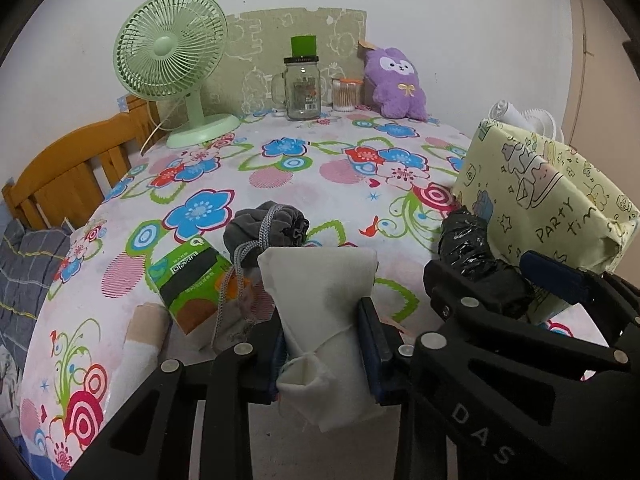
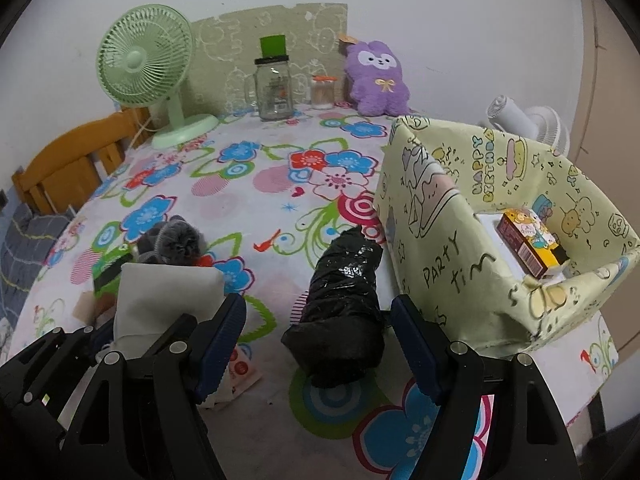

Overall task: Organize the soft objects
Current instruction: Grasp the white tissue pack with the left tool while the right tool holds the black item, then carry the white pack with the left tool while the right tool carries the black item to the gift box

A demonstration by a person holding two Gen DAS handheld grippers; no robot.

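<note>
A folded white cloth (image 1: pixel 320 280) stands lifted just above the floral tablecloth (image 1: pixel 304 184), and my left gripper (image 1: pixel 324 320) is shut on its lower part. The same white cloth (image 2: pixel 168 296) shows at the left of the right wrist view. A black plastic-wrapped bundle (image 2: pixel 344 280) lies on the table between the fingers of my right gripper (image 2: pixel 318 308). That gripper is open, with a gap at its left finger (image 2: pixel 224 328). A grey drawstring pouch (image 1: pixel 268 228) lies just beyond the cloth. A purple plush toy (image 1: pixel 396 80) leans against the back wall.
A pale yellow party-print box (image 2: pixel 440 240), open on top, stands at the right and holds a small orange carton (image 2: pixel 528 240). A green carton (image 1: pixel 188 276) lies by the pouch. At the back stand a green fan (image 1: pixel 172 60), a glass jar (image 1: pixel 302 88) and a swab pot (image 1: pixel 345 94).
</note>
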